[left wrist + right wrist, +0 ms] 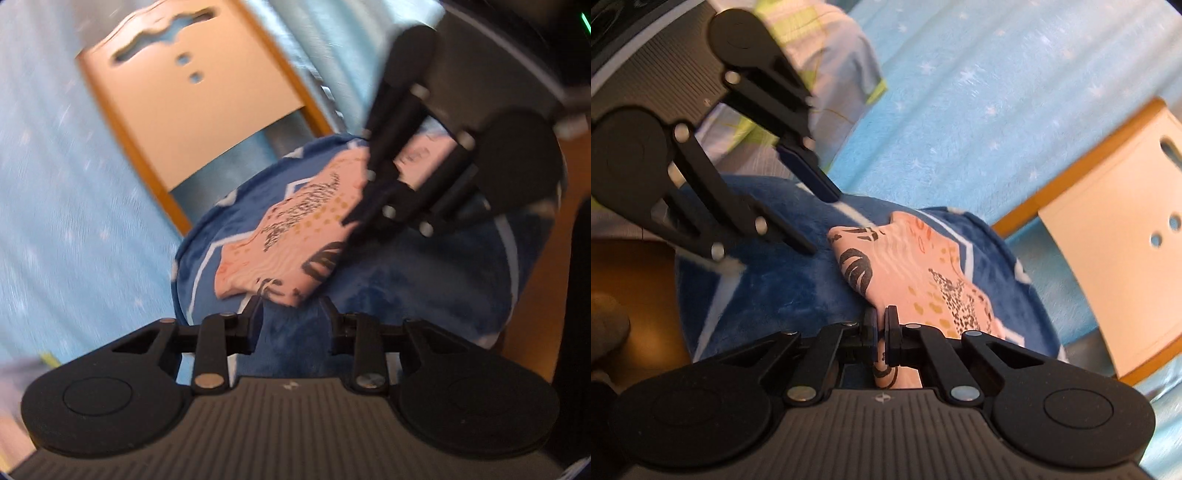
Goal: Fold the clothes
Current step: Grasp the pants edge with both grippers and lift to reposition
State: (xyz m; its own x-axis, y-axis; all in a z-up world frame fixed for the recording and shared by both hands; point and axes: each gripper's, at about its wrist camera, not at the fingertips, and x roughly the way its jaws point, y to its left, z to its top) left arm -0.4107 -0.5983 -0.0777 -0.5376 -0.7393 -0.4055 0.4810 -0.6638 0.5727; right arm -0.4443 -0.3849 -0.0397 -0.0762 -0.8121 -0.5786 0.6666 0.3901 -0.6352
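The right gripper [881, 325] clamps the pink garment [908, 262] on the blue blanket [768, 280]; the left gripper [291, 314] hovers beside it, jaws apart.

chair [192, 110] blurred, striped cloth [827, 55] cut off

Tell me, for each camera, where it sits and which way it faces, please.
Left wrist: sits on the left gripper, open, facing the pink cloth on the blue cushion; the right gripper shows beyond.
Right wrist: sits on the right gripper, shut on the cloth; the left gripper shows at upper left.
Shared: cloth, cushion, wooden chair.
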